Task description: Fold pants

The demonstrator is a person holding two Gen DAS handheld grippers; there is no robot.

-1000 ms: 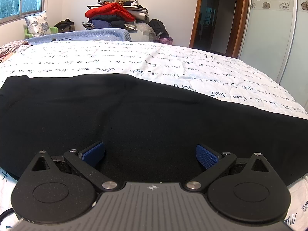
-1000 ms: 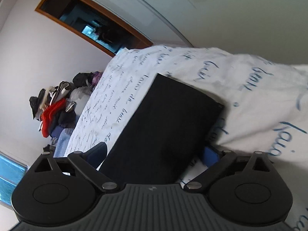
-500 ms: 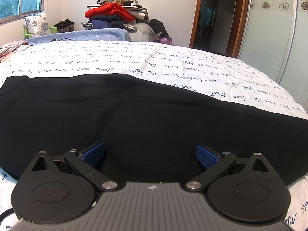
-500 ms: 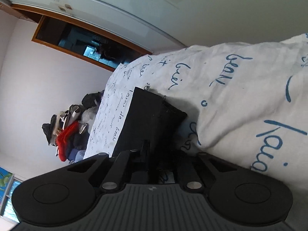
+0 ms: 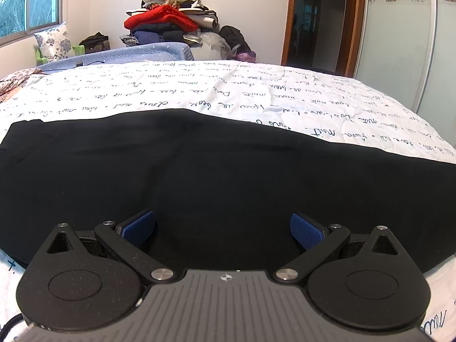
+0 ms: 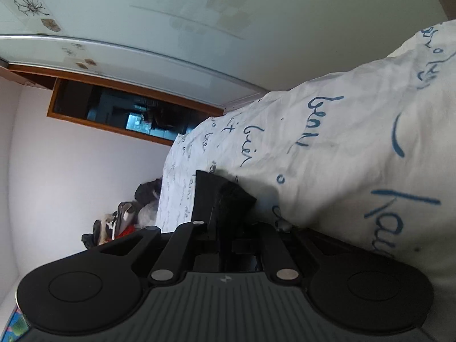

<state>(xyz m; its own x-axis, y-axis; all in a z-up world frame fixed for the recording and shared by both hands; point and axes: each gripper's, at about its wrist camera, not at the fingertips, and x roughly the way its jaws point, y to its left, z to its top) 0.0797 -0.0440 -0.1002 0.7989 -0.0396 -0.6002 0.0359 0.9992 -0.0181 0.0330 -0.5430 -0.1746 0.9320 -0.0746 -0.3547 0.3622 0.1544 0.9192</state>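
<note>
While left gripper (image 5: 222, 226) gapes over black pants (image 5: 228, 171), right gripper (image 6: 228, 228) pinches their edge

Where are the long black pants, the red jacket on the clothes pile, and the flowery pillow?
Long black pants (image 5: 228, 176), left wrist view, middle of the cloth.
Red jacket (image 5: 159, 18), left wrist view, its front fold.
Flowery pillow (image 5: 54, 42), left wrist view, its face.

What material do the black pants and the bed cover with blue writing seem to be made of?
Black pants: likely a soft matte knit or fleece; they lie limp, with no shine. Bed cover: probably quilted cotton, white and matte, with stitched puckers and fine wrinkles.
</note>
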